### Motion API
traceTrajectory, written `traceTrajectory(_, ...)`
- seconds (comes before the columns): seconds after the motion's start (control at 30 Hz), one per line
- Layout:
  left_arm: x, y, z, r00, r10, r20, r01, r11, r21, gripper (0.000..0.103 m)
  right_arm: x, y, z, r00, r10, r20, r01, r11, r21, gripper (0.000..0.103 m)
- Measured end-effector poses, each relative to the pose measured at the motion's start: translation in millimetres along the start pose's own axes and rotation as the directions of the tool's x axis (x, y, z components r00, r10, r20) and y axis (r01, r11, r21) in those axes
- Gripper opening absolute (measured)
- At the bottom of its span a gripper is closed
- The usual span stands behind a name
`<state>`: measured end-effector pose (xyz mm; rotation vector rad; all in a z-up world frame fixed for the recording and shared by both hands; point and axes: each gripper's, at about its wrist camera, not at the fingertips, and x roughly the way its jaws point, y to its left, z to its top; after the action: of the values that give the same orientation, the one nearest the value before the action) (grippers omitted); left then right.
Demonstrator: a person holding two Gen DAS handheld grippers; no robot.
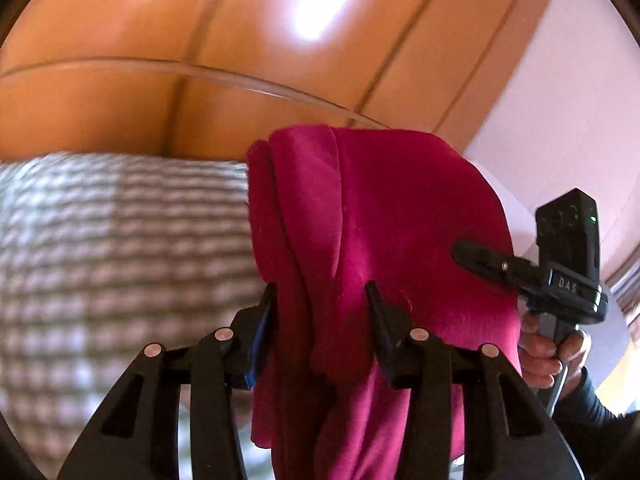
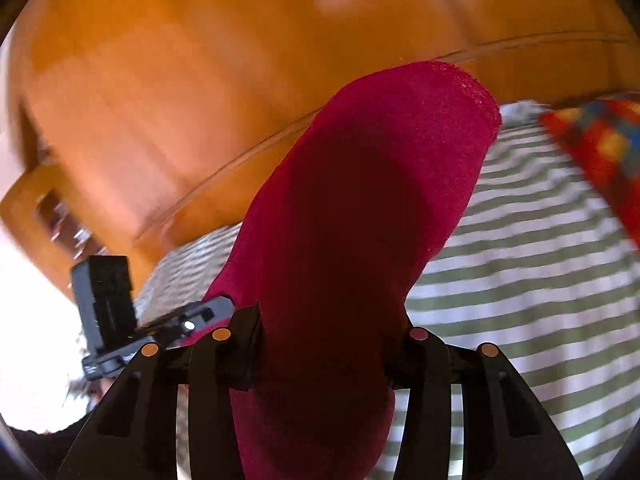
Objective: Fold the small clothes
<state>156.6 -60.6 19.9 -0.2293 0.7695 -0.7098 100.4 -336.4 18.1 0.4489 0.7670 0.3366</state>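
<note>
Nearby, striped bedding (image 2: 540, 280), wooden headboard (image 2: 180, 100).

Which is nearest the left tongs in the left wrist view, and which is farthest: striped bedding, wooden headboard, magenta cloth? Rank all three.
1. Magenta cloth: draped between the left tongs.
2. Striped bedding: beyond, on the left.
3. Wooden headboard: farthest, across the top.

Black hand-held gripper (image 1: 322, 304) with copper-coloured rivets; dark sleeve (image 1: 592, 412).
</note>
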Motion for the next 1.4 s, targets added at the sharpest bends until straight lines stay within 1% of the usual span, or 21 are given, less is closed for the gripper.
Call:
traceTrajectory(0.1, 53, -25, 19, 0.999, 0.012, -0.051, -0.010, 0.998, 0.056, 0.041, 0, -48, -2, 0.991, -0.130, -0.010, 0.130, 0.988, 0.082, 0.044)
traceTrajectory(0.17, 90, -38, 23, 0.992, 0.073, -0.098, -0.064, 0.993, 0.097, 0.042, 10, -83, -14, 0.972, -0.224, -0.064, 0.231, 0.962, 0.142, 0.044)
traceTrajectory(0.23, 131, -45, 18, 0.967, 0.178, -0.181, -0.150, 0.976, 0.161, 0.045, 17, -112, -32, 0.968, -0.229, -0.097, 0.246, 0.942, 0.229, 0.048)
traceTrajectory(0.3, 157, -48, 7, 0.951, 0.224, -0.215, -0.181, 0.963, 0.201, 0.060, 17, -126, -45, 0.974, -0.219, -0.054, 0.226, 0.935, 0.274, 0.052)
traceTrajectory(0.37, 158, -52, 7, 0.946, 0.263, -0.188, -0.223, 0.952, 0.209, 0.070, 18, -125, -44, 0.972, -0.231, -0.047, 0.235, 0.930, 0.281, 0.058)
traceTrajectory(0.4, 157, -52, 9, 0.945, 0.265, -0.191, -0.226, 0.953, 0.204, 0.070, 19, -124, -42, 0.966, -0.254, -0.051, 0.258, 0.929, 0.266, 0.065)
traceTrajectory(0.5, 144, -48, 16, 0.945, 0.283, -0.164, -0.251, 0.949, 0.191, 0.069, 14, -111, -36, 0.929, -0.365, -0.057, 0.369, 0.915, 0.164, 0.081)
traceTrajectory(0.6, 108, -51, 15, 0.939, 0.338, -0.061, -0.319, 0.923, 0.216, 0.069, -4, -85, -29, 0.891, -0.454, 0.001, 0.452, 0.887, 0.093, 0.083)
traceTrajectory(0.7, 72, -59, 5, 0.951, 0.310, 0.016, -0.308, 0.935, 0.178, 0.076, -29, -50, -39, 0.868, -0.483, 0.112, 0.486, 0.874, 0.003, 0.087)
traceTrajectory(0.8, 62, -69, -7, 0.954, 0.296, 0.049, -0.299, 0.935, 0.190, 0.076, -38, -19, -59, 0.852, -0.495, 0.170, 0.516, 0.850, -0.106, 0.092)
traceTrajectory(0.87, 70, -76, -22, 0.947, 0.321, 0.020, -0.317, 0.919, 0.236, 0.076, -39, -11, -73, 0.856, -0.493, 0.154, 0.512, 0.850, -0.126, 0.092)
traceTrajectory(0.9, 76, -77, -27, 0.937, 0.349, 0.005, -0.338, 0.906, 0.255, 0.076, -34, -9, -82, 0.852, -0.511, 0.116, 0.523, 0.843, -0.127, 0.092)
traceTrajectory(0.97, 102, -73, -39, 0.904, 0.423, -0.069, -0.387, 0.875, 0.290, 0.077, -15, -12, -97, 0.829, -0.558, 0.024, 0.556, 0.820, -0.134, 0.092)
traceTrajectory(1.03, 116, -64, -46, 0.897, 0.431, -0.095, -0.393, 0.879, 0.272, 0.079, 4, -22, -111, 0.794, -0.605, -0.055, 0.594, 0.792, -0.137, 0.094)
traceTrajectory(1.07, 116, -63, -47, 0.898, 0.429, -0.095, -0.395, 0.882, 0.257, 0.082, 8, -26, -115, 0.787, -0.613, -0.069, 0.603, 0.788, -0.122, 0.097)
traceTrajectory(1.1, 114, -62, -47, 0.901, 0.424, -0.093, -0.394, 0.888, 0.239, 0.081, 7, -33, -115, 0.790, -0.609, -0.072, 0.604, 0.793, -0.078, 0.099)
traceTrajectory(1.13, 108, -63, -47, 0.908, 0.411, -0.085, -0.385, 0.896, 0.223, 0.081, 5, -39, -114, 0.808, -0.583, -0.091, 0.583, 0.812, -0.032, 0.099)
traceTrajectory(1.17, 103, -65, -46, 0.911, 0.407, -0.072, -0.383, 0.897, 0.222, 0.088, 3, -49, -112, 0.830, -0.544, -0.123, 0.551, 0.834, 0.034, 0.099)
traceTrajectory(1.2, 97, -68, -47, 0.910, 0.411, -0.050, -0.389, 0.891, 0.233, 0.093, 2, -53, -112, 0.839, -0.526, -0.136, 0.537, 0.841, 0.059, 0.099)
traceTrajectory(1.23, 94, -70, -48, 0.910, 0.413, -0.030, -0.394, 0.886, 0.242, 0.099, 1, -55, -111, 0.844, -0.518, -0.138, 0.530, 0.846, 0.062, 0.099)
traceTrajectory(1.4, 72, -85, -48, 0.909, 0.416, 0.020, -0.406, 0.876, 0.260, 0.100, -15, -40, -113, 0.833, -0.548, -0.069, 0.550, 0.835, 0.017, 0.099)
